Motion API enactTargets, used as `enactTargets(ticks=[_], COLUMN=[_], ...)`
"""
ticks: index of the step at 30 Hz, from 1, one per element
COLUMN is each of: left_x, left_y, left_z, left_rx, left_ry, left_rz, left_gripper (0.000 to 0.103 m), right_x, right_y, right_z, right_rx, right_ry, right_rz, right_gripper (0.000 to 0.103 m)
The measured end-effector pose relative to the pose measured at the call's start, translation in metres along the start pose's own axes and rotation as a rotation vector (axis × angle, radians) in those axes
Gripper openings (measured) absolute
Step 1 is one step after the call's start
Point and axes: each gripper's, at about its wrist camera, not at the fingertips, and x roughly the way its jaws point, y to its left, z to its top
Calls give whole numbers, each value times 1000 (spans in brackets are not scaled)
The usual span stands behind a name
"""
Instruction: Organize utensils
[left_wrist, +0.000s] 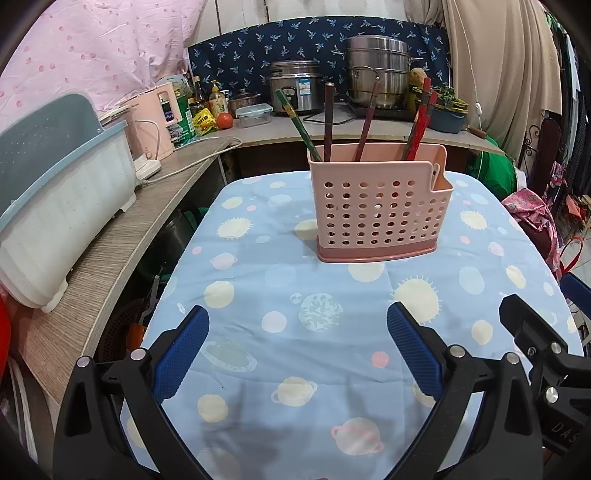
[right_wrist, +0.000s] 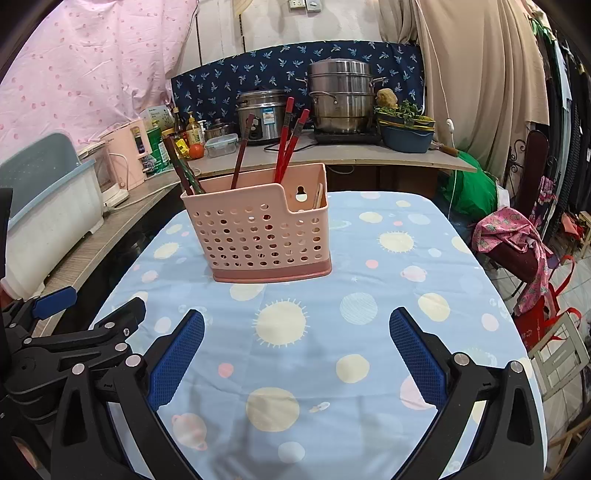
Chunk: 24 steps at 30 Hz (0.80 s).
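Observation:
A pink perforated utensil holder (left_wrist: 376, 206) stands upright on the table with the blue planet-print cloth (left_wrist: 280, 295); it also shows in the right wrist view (right_wrist: 258, 232). Several chopsticks stand in it: a green one (left_wrist: 295, 123), dark brown ones (left_wrist: 328, 122) and red ones (left_wrist: 419, 122), also seen in the right wrist view (right_wrist: 286, 140). A pale utensil (right_wrist: 318, 197) sits in its lower side pocket. My left gripper (left_wrist: 297, 325) is open and empty, well in front of the holder. My right gripper (right_wrist: 295, 328) is open and empty beside it.
A wooden counter (left_wrist: 122, 240) runs along the left with a white and blue dish rack (left_wrist: 62, 199) and a pink kettle (left_wrist: 157, 122). Steel pots (left_wrist: 376, 70) and a rice cooker (left_wrist: 295, 86) stand on the back shelf. A chair with pink cloth (right_wrist: 517, 240) is at the right.

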Motion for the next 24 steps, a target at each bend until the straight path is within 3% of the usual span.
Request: enactTargets(ticks=[24], left_x=[1], left_y=[3], left_z=[-1], left_rx=[-9], left_ry=[5], left_rz=[17], left_gripper=[93], right_x=[2], right_y=[-2], right_z=[-1], right_rx=[-3], right_ry=[5], right_rz=[-7], right_gripper=[97])
